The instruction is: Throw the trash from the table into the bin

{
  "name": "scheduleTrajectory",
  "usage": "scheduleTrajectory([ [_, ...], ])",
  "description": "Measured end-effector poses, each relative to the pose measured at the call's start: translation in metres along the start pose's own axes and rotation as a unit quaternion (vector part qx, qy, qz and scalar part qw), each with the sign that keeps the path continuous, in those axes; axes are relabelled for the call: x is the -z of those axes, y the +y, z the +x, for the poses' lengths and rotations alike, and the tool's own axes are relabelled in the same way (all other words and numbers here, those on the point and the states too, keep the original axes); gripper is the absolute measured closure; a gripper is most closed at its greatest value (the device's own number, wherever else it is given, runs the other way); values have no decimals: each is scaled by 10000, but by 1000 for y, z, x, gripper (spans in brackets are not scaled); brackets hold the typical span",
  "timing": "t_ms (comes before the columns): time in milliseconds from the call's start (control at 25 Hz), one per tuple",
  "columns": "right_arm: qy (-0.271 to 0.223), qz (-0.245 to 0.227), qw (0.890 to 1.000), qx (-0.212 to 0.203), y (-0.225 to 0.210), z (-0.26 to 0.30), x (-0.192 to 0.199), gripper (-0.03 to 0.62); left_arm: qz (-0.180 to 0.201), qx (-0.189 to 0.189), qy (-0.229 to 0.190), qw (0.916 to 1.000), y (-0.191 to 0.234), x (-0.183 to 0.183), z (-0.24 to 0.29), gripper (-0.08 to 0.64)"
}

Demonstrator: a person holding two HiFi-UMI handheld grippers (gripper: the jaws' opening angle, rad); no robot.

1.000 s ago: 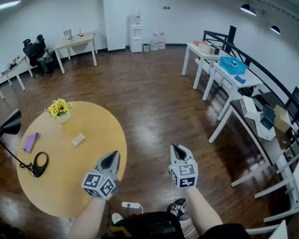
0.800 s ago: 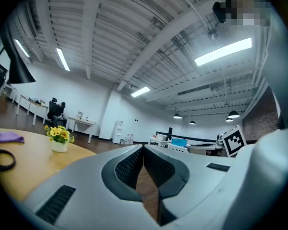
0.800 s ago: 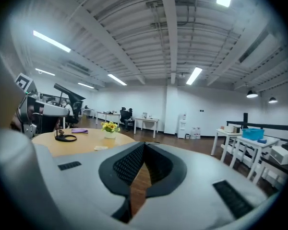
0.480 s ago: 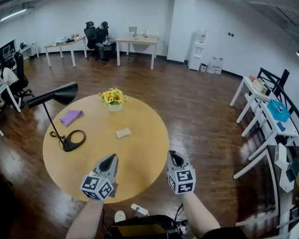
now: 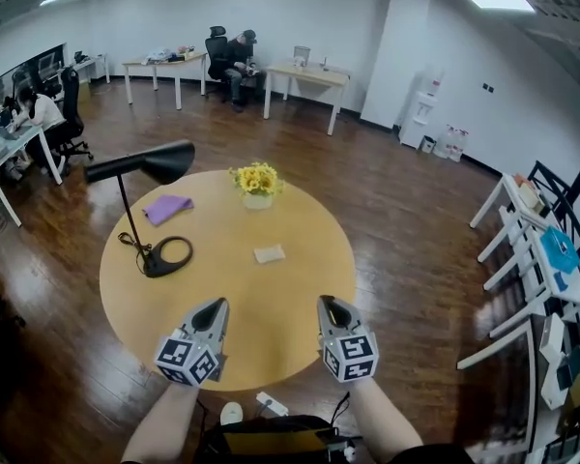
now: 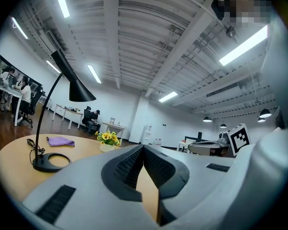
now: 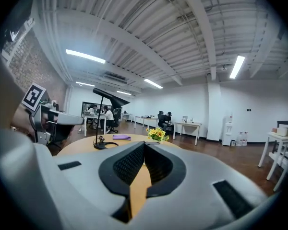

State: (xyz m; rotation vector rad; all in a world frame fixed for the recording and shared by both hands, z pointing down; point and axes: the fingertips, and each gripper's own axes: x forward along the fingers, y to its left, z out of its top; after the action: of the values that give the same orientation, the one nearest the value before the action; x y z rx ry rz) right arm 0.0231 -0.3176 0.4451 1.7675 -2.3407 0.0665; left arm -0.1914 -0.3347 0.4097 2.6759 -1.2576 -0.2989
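Nearest: L gripper [image 5: 213, 306] and R gripper [image 5: 330, 304], held out about level, side by side but well apart, over the near edge of the table [image 5: 271, 307]. Both are clenched tight, jaws tip to tip. Each gripper's own view shows the pads meeting w/ only tabletop behind, so both are empty.

Change vs a sec ago: the whole view has swung round. The round table sat off to the left then, w/ bare floor ahead of the grippers. Now it's dead centre and both point across it. I'd say the person has turned to face the job. Approach approx done, pickup not begun.

Mid table: small pale scrap [image 5: 269, 253], lying flat and alone, ahead of the gap btw the two grippers. Prob the trash. Just beyond it, a flower pot [image 5: 256, 187]. Left side: black lamp [image 5: 159, 162] w/ ring base, purple cloth [image 5: 167, 207] near it. Whether the cloth is trash, can't tell.

Far: desks, seated people. The bin shows in no view, so it'll need finding once the scrap is in hand.
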Motion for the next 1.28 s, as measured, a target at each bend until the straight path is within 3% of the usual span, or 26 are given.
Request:
scheduleTrajectory([
  [160,-7,11,10000,2,6,6,0,591,134,122,42,9998,3,-2,4,560],
  [520,207,25,9997,94,0,22,8,591,-48,172,20,9998,16,4,22,558],
  [800,427,-101,9990,57,4,67,-1,589,-261,61,8,9996,64,-7,32,527],
  [960,502,-118,9987,18,9,97,-6,589,-143,-95,-62,9998,90,-12,33,526],
  [1040,590,-136,9981,-113,10,110,-2,548,-209,-275,-78,9994,100,-6,35,527],
  [1160,801,-329,9952,-447,8,135,17,548,-262,-555,-16,9981,108,11,44,526],
  [1280,1081,-634,9876,-945,2,168,40,422,-180,-861,103,9961,110,29,63,526],
])
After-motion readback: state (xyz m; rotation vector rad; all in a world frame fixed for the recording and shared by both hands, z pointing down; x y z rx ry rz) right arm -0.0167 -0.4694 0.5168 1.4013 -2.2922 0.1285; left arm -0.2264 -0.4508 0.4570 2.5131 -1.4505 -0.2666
